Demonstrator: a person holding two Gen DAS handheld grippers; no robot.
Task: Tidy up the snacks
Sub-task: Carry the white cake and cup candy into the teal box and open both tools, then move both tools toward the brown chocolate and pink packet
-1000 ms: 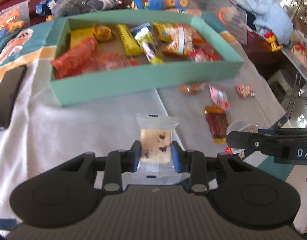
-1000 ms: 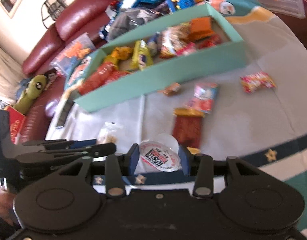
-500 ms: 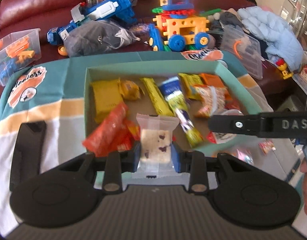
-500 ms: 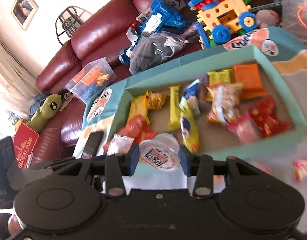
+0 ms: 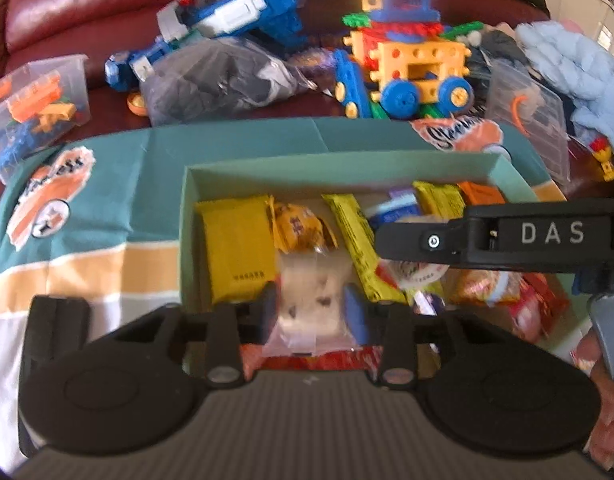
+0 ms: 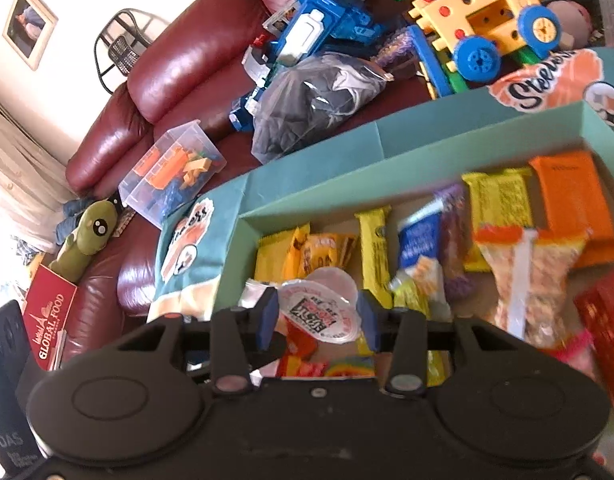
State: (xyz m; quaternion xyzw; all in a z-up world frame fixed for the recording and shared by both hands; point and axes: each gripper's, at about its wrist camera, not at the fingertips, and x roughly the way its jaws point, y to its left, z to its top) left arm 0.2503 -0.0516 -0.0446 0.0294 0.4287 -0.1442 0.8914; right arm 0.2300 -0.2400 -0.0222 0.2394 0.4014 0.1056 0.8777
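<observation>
Both tools are over the green box (image 5: 339,164) on the table now. Left tool (image 5: 310,312) has the clear-wrapped nougat bar (image 5: 311,300) between its fingers, but the jaws are opening; there's a visible gap either side of the wrapper, so I'd say it's loose and about to drop in by the yellow packet (image 5: 235,248) at the box's left end. Bar is blurred, so whether a pad touches it I can't tell.

Right tool (image 6: 315,316) has the small jelly cup (image 6: 321,312) w/ printed foil lid between its fingers, jaws opening a bit too. Cup is tilted, lid facing the camera; the pads look close to its sides but can't confirm they press.

Handling, my guess: the bar is light, wrapper slick and crinkly, the block inside fairly firm. Best taken across the block's short width, not by the loose film ends, which would slip. The cup is light w/ thin plastic walls that'd buckle if squeezed hard, and the foil lid could pop; grip across the body below the rim, gently.

Box is already crowded w/ packets, so both should land on other snacks, not bare floor of the box.
</observation>
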